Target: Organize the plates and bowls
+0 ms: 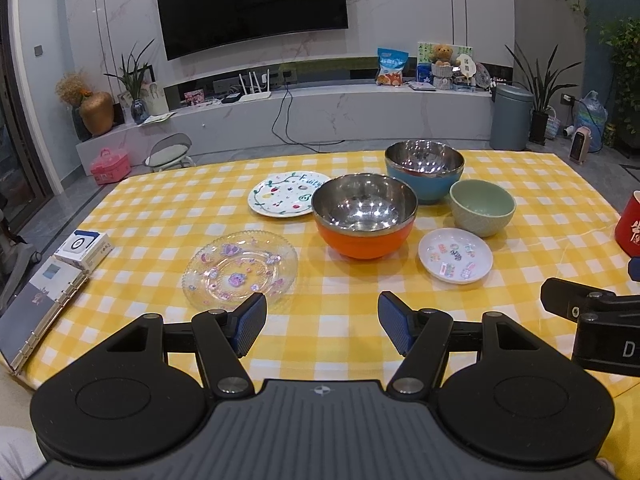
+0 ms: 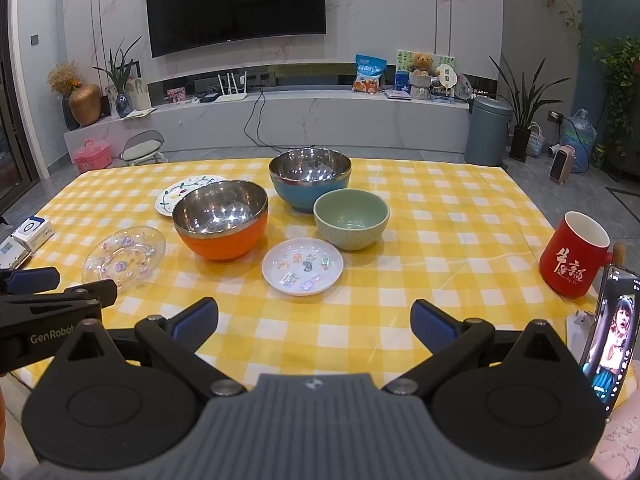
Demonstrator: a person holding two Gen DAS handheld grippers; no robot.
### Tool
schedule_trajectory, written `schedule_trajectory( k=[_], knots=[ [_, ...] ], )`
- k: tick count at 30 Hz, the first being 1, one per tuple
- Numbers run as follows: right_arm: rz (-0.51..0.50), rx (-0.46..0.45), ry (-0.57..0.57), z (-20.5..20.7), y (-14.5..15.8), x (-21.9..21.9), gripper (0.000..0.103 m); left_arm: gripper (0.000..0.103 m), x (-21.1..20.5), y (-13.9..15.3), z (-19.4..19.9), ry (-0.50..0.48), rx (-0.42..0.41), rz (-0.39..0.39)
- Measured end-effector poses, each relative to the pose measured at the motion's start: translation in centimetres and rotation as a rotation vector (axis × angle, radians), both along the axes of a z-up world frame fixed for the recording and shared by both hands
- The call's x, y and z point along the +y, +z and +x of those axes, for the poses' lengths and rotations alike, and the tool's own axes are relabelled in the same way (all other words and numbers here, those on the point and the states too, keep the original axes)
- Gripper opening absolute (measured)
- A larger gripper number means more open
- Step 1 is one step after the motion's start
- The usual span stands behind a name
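On the yellow checked tablecloth (image 1: 340, 320) stand an orange steel bowl (image 1: 364, 216) (image 2: 220, 220), a blue steel bowl (image 1: 424, 170) (image 2: 310, 180) and a green ceramic bowl (image 1: 482, 208) (image 2: 351, 218). A clear glass plate (image 1: 240, 270) (image 2: 124, 256), a white painted plate (image 1: 286, 198) (image 2: 176, 196) and a small white dish (image 1: 455, 255) (image 2: 303, 266) lie around them. My left gripper (image 1: 322, 328) is open and empty, near the glass plate. My right gripper (image 2: 314, 326) is open and empty, in front of the small dish.
A red mug (image 2: 576, 254) and a phone (image 2: 610, 332) stand at the table's right edge. A white box (image 1: 82, 250) and a ring binder (image 1: 36, 312) lie at the left edge. A TV console, a bin and plants stand behind the table.
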State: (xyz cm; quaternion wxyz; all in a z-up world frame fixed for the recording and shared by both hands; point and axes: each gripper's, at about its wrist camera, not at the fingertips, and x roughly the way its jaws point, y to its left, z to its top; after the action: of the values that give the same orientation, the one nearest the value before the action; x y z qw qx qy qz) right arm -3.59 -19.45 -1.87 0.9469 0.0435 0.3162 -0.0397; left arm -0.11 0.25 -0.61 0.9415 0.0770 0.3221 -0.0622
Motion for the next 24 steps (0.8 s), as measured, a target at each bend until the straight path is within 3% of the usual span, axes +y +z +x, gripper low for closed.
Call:
schedule_trajectory(
  k=[6, 11, 14, 19, 24],
  knots=[
    [0.007, -0.056, -0.007, 0.4, 0.0, -0.5, 0.099, 0.072, -0.5, 0.3, 0.7, -0.029, -0.019, -0.026],
    [0.02, -0.087, -0.018, 1.5, -0.3, -0.8, 0.089, 0.059, -0.9, 0.1, 2.1, -0.042, -0.005, -0.061],
    [0.041, -0.083, -0.025, 2.6, -0.8, -0.8, 0.08, 0.054, -0.8, 0.0, 3.1, -0.04, 0.005, -0.094],
    [0.075, -0.07, -0.04, 4.5, -2.0, -0.4, 0.062, 0.032, 0.1, -0.5, 4.5, 0.005, 0.032, -0.128],
    [0.142, -0.041, -0.007, 6.4, -3.4, 1.1, 0.046, 0.031, 2.7, -1.3, 6.2, 0.113, 0.054, -0.126]
  ],
)
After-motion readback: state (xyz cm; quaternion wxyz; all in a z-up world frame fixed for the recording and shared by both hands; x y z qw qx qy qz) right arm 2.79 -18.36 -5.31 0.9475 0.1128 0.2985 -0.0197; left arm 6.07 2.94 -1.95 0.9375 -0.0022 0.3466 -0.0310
